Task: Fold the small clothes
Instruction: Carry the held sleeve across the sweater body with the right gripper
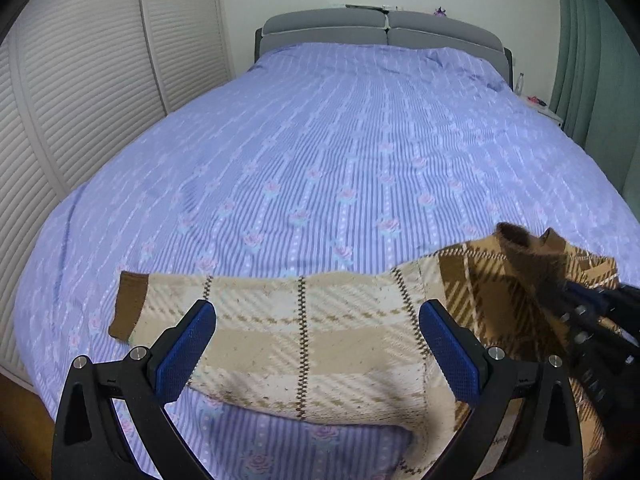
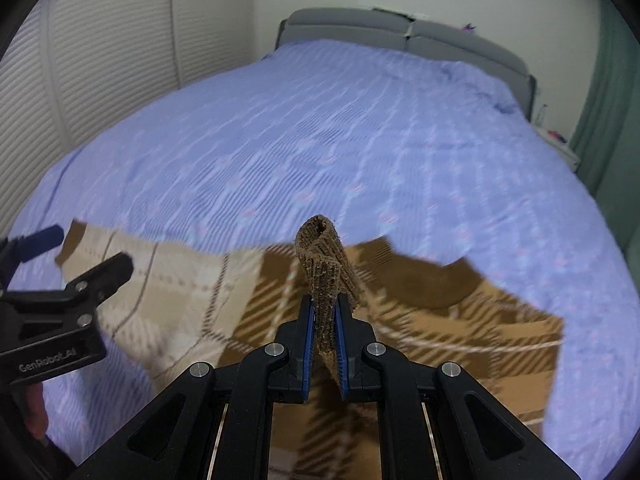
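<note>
A small knitted sweater (image 1: pixel 304 360) in beige and brown plaid lies on the bed, one beige sleeve with a brown cuff (image 1: pixel 128 304) stretched out to the left. My left gripper (image 1: pixel 318 308) hovers open just above that sleeve, with no cloth between its blue pads (image 1: pixel 188 352). My right gripper (image 2: pixel 324 304) is shut on a brown ribbed cuff (image 2: pixel 322 256), which sticks up folded between the jaws above the sweater's brown body (image 2: pixel 460 344). The right gripper (image 1: pixel 560 288) also shows at the right edge of the left wrist view. The open left gripper (image 2: pixel 80 252) is at the left in the right wrist view.
The bed carries a lilac striped sheet with small roses (image 1: pixel 360 140) and a grey padded headboard (image 1: pixel 380 28). White louvred doors (image 1: pixel 80 80) run close along the left side. A green curtain (image 1: pixel 584 60) and a nightstand with a bottle (image 1: pixel 520 82) stand far right.
</note>
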`<action>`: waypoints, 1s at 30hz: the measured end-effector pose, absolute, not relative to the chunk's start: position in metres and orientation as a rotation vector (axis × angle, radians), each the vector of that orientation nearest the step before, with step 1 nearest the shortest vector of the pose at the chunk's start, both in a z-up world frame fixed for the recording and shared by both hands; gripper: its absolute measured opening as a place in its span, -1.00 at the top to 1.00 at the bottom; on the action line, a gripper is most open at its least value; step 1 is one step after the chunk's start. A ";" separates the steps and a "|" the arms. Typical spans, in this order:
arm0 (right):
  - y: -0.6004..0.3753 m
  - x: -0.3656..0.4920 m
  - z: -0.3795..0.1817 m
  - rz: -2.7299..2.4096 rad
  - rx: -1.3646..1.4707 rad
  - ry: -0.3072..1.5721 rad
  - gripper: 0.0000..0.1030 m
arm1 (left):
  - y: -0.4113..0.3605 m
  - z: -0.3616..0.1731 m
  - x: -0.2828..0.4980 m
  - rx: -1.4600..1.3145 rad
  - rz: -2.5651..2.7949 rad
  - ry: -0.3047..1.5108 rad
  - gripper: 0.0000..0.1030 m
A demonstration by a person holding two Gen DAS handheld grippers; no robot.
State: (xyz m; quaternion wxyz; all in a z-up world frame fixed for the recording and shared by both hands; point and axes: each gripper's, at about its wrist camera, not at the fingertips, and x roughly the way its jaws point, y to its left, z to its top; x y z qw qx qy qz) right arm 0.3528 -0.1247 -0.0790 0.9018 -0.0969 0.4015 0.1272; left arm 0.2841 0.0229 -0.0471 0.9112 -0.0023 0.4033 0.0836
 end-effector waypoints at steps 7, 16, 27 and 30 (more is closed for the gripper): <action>-0.123 0.341 -0.097 0.322 -0.110 0.889 -0.14 | 0.017 -0.049 0.282 0.031 0.094 0.834 -1.00; -0.219 0.251 -0.071 0.056 -0.056 0.710 -0.37 | -0.010 -0.059 0.279 -0.015 -0.184 0.870 -1.00; -0.320 0.229 -0.118 -0.173 0.053 0.813 -0.37 | -0.039 -0.106 0.288 -0.199 -0.295 1.018 -0.44; -0.322 0.228 -0.125 -0.170 0.035 0.815 -0.37 | -0.040 -0.114 0.295 -0.264 -0.271 1.028 -0.40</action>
